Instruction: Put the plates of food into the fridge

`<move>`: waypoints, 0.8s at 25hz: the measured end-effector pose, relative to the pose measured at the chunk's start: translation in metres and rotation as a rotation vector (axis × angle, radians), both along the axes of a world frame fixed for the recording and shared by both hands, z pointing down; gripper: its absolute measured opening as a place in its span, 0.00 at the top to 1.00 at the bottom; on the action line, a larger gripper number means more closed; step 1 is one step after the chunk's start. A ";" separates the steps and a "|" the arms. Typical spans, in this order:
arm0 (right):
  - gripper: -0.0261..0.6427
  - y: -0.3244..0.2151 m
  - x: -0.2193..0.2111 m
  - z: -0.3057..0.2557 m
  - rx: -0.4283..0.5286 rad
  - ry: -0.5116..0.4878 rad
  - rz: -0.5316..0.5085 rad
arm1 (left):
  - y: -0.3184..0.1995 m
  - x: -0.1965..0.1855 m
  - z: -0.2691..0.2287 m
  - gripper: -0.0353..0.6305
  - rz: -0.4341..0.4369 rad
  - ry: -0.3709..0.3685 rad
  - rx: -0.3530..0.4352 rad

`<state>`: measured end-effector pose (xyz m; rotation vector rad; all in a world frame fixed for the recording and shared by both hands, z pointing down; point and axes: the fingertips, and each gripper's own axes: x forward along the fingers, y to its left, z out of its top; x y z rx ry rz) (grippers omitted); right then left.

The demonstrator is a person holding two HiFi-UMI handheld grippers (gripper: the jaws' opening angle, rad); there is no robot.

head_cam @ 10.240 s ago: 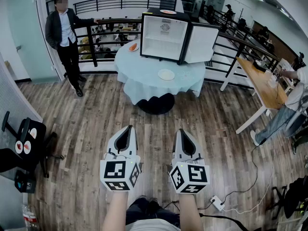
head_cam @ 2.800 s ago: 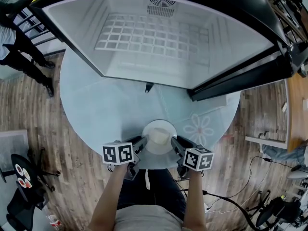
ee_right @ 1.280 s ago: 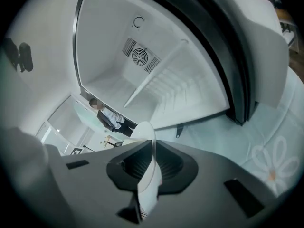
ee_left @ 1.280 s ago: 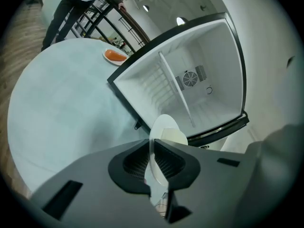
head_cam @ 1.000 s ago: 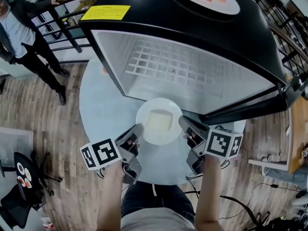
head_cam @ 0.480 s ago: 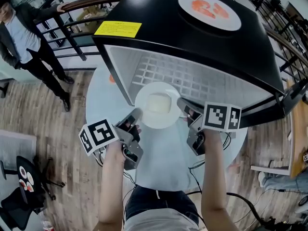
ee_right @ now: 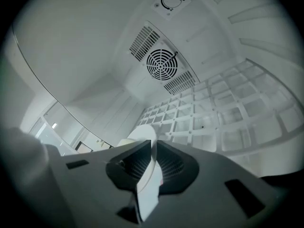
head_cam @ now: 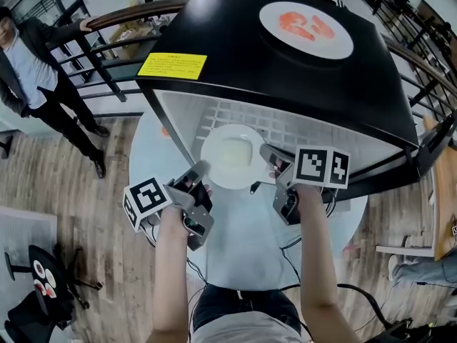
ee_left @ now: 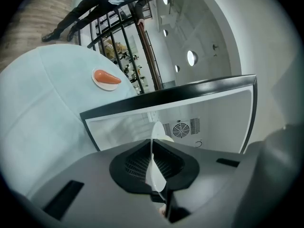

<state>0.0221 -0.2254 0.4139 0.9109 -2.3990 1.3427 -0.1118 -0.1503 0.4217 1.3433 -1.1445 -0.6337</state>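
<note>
A white plate (head_cam: 227, 156) carrying a pale block of food (head_cam: 233, 151) was held clear of the desk at the mouth of the open fridge (head_cam: 285, 77), with the white wire shelf (ee_right: 223, 113) lying just beyond it. Its left rim was pinched edge-on between the fingers of the left gripper (head_cam: 199, 168), which had just been closing onto it. Its right rim was pinched in the same way between the fingers of the right gripper (head_cam: 265, 151). A fan grille (ee_right: 161, 64) was seen on the fridge's back wall. On the black fridge top a second plate (head_cam: 305, 28) with orange food was set, and a yellow label (head_cam: 172, 66) was stuck near the front edge. The round desk (head_cam: 239, 227), covered with a pale cloth, was seen below. A third plate (ee_left: 106, 78) bearing something orange was laid on it beside the fridge. A person (head_cam: 32, 63) was seen leaning on the railing (head_cam: 121, 20) beyond.
</note>
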 end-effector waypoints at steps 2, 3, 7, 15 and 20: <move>0.90 -0.002 -0.001 0.000 0.018 0.018 0.009 | 0.000 -0.001 0.003 0.91 -0.018 0.022 -0.003; 0.90 -0.003 -0.002 0.000 0.028 0.032 0.011 | -0.001 -0.002 0.003 0.91 -0.029 0.027 -0.003; 0.89 -0.011 -0.007 0.001 0.064 0.105 0.013 | -0.007 -0.008 0.005 0.91 -0.073 0.026 -0.005; 0.89 -0.032 -0.009 -0.001 0.237 0.315 0.056 | -0.024 -0.011 -0.003 0.92 -0.133 0.042 0.014; 0.89 -0.032 0.004 -0.019 0.500 0.522 0.138 | -0.031 -0.012 -0.008 0.92 -0.156 0.039 0.025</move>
